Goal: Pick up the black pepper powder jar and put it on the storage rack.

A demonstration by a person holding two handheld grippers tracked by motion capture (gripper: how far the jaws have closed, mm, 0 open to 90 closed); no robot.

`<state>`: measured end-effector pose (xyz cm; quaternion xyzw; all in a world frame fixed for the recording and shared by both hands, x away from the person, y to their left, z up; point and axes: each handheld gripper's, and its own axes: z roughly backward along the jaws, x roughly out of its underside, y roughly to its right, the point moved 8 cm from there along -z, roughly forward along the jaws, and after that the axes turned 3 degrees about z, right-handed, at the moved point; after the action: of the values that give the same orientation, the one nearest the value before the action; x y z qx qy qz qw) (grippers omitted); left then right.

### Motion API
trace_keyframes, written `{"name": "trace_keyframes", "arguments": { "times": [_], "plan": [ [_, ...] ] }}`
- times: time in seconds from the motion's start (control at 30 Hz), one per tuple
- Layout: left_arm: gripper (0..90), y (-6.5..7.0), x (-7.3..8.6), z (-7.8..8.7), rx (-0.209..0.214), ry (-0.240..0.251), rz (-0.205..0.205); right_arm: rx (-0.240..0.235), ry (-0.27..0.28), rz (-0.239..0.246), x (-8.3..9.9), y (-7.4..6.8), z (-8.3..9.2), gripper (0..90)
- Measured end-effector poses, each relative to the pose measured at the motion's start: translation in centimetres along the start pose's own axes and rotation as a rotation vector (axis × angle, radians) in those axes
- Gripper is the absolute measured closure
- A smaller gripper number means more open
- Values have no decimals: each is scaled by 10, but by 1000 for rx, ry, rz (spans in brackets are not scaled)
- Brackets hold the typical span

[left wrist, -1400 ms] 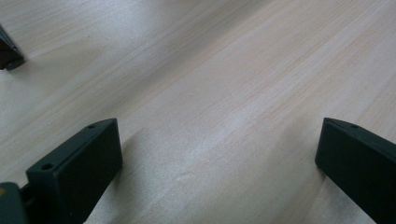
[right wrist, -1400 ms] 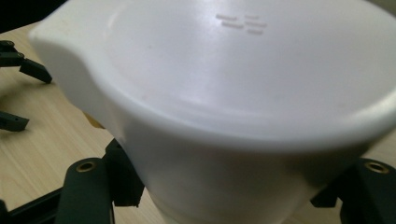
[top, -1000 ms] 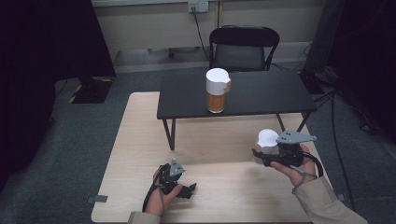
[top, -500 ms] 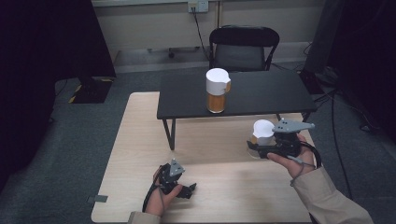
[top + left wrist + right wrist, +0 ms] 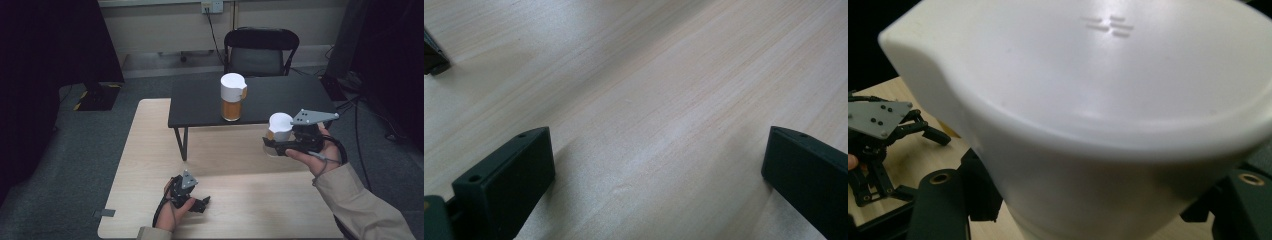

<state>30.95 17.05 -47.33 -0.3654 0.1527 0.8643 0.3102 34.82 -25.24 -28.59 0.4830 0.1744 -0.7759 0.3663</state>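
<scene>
A cup (image 5: 280, 126) with a white spouted lid and amber contents hangs above the light wooden table (image 5: 150, 150), and my right gripper (image 5: 272, 145) is shut on it. In the right gripper view the white lid (image 5: 1108, 100) looms close, with the black jaws pressed against the cup from both sides. A second, taller cup (image 5: 233, 97) with a white lid and amber liquid stands on the low black table (image 5: 200, 105). My left gripper (image 5: 200, 204) rests on the wooden table near its front edge. Its jaws stand wide open over bare wood (image 5: 659, 170).
A black chair (image 5: 260, 50) stands behind the black table. Grey carpet surrounds the wooden table, with dark curtains at the left and right. The black table's leg (image 5: 184, 145) stands on the wooden top. The left gripper (image 5: 878, 130) shows far off in the right gripper view.
My right gripper has lifted the white-lidded cup up off the wooden table and a little toward the black table. The left gripper has stayed where it was.
</scene>
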Motion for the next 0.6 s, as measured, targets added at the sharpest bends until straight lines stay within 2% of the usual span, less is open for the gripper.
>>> {"name": "trace_keyframes", "arguments": {
  "times": [0.3, 0.33, 0.37, 0.4, 0.6],
  "plan": [
    [0, 0, 0, 0, 0, 0, 0, 0, 19, 1, -25, 3, -1, 304],
    [0, 0, 0, 0, 0, 0, 0, 8, 26, 37, -28, 5, -2, 304],
    [0, 0, 0, 0, 0, 0, 0, 13, 26, 41, -30, 5, -2, 304],
    [0, 0, 0, 0, 0, 0, 0, 13, 19, 11, -33, 4, -1, 304],
    [0, 0, 0, 0, 1, -1, 0, 23, 31, 2, -45, 7, -2, 305]
  ]
}}
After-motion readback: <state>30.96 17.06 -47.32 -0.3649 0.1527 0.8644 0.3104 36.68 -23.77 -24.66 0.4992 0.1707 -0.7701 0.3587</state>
